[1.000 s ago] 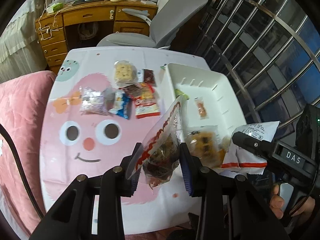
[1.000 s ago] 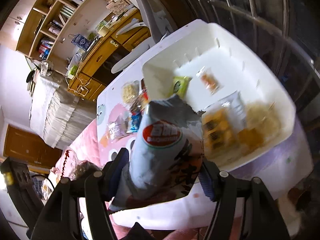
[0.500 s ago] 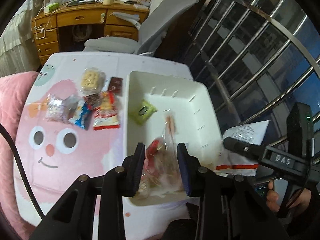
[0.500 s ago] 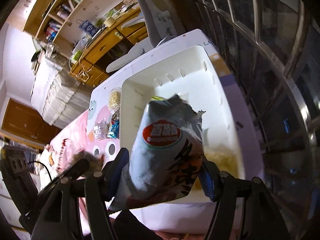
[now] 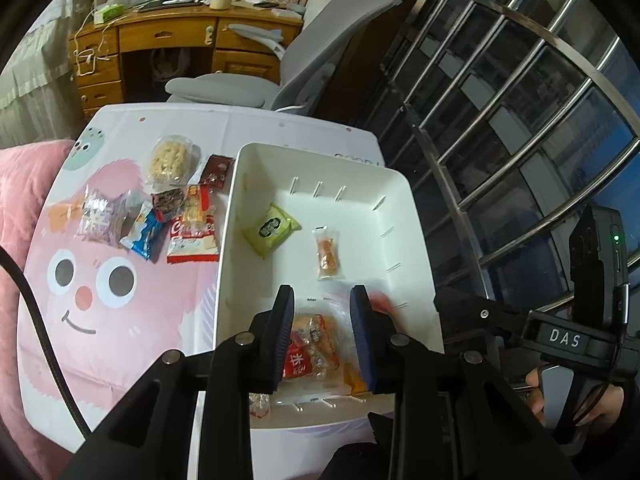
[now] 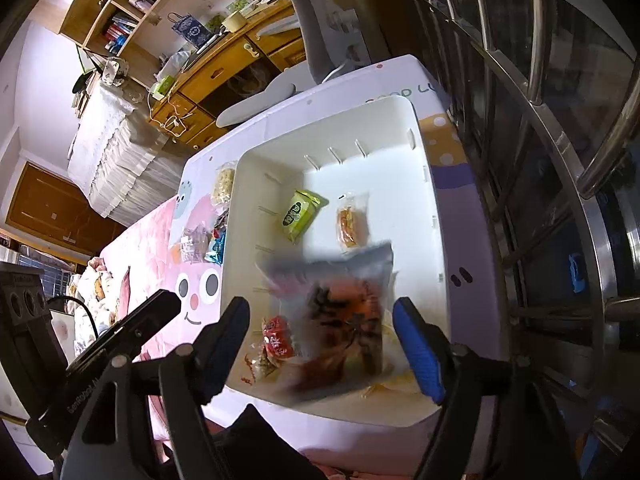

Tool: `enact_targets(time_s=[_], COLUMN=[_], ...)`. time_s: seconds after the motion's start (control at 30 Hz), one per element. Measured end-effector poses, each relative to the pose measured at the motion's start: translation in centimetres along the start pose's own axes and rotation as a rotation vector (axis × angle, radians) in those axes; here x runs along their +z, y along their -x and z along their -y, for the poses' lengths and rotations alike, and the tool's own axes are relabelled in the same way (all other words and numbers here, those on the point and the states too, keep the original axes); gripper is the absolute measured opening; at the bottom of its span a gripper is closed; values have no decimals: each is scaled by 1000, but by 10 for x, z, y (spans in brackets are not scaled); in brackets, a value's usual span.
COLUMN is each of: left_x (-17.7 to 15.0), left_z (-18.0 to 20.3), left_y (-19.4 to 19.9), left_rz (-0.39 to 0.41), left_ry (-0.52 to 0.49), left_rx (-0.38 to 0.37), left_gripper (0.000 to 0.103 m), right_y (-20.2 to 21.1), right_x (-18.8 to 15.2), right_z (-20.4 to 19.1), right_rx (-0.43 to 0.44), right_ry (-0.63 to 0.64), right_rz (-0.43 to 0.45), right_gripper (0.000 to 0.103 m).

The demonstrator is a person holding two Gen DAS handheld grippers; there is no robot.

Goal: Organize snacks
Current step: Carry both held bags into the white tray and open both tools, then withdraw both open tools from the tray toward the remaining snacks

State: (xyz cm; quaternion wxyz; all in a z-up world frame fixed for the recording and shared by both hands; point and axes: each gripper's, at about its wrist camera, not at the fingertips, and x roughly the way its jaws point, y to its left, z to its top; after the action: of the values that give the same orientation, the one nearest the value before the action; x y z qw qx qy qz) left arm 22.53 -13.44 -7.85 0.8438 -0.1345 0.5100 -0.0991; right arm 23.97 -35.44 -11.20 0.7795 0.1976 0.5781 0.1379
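I have both grippers angled down over the near end of the white bin (image 5: 416, 236), which sits on the right side of the cartoon-face tablecloth (image 5: 120, 320). My left gripper (image 5: 322, 336) has its jaws closing with a modest gap between the pads, and from its own camera nothing is pinched: the clear packet of red-labelled snacks (image 5: 308, 350) lies on the bin floor below and between the fingers, not touching either pad as far as I can see. My right gripper (image 6: 322, 344) has its jaws opening and set wide, and the grey-and-orange snack bag (image 6: 344, 312) sits blurred between the two pads, clear of both, over the near part of the bin floor beside a small red packet (image 6: 277, 340). Farther back in the bin lie a green packet (image 5: 271, 230) and, just beside it to the right, a small clear packet with an orange snack (image 5: 328, 254). The rest of the snacks are on the cloth just left of the bin wall: a pale rice cracker pack (image 5: 170, 160), a dark brown packet (image 5: 217, 170), a red-and-white packet (image 5: 192, 230), a blue packet (image 5: 144, 234) and a silvery packet (image 5: 100, 218), all grouped close together.
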Motion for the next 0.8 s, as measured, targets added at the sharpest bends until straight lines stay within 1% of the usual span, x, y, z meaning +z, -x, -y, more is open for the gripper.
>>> enact_targets(time_s=[0.23, 0.4, 0.47, 0.53, 0.6, 0.67, 0.73, 0.8], left_x=[-12, -22, -26, -32, -37, -44, -49, -55], left_z=[-8, -24, -31, -38, -44, -53, -61, -73], left_y=[7, 15, 18, 21, 24, 28, 32, 38], left_rz=[-4, -6, -12, -21, -28, -34, -40, -47], left_ry=[16, 51, 65, 70, 76, 84, 97, 117], left_rx=[30, 46, 57, 71, 88, 104, 113, 129], left_gripper=[31, 34, 42, 53, 61, 64, 71, 75], right_y=[-1, -2, -3, -3, -7, -12, -15, -20], right_x=[-4, -6, -8, -10, -14, -19, -22, -28], right_z=[-4, -13, -16, -22, -27, -34, -41, -50], right_rx=[18, 21, 21, 21, 19, 15, 13, 12], right_ry=[15, 32, 36, 37, 38, 41, 45, 50], right_rz=[-6, -10, -7, -6, -14, -28, -38, -46], right_gripper=[76, 75, 76, 76, 76, 75, 75, 75])
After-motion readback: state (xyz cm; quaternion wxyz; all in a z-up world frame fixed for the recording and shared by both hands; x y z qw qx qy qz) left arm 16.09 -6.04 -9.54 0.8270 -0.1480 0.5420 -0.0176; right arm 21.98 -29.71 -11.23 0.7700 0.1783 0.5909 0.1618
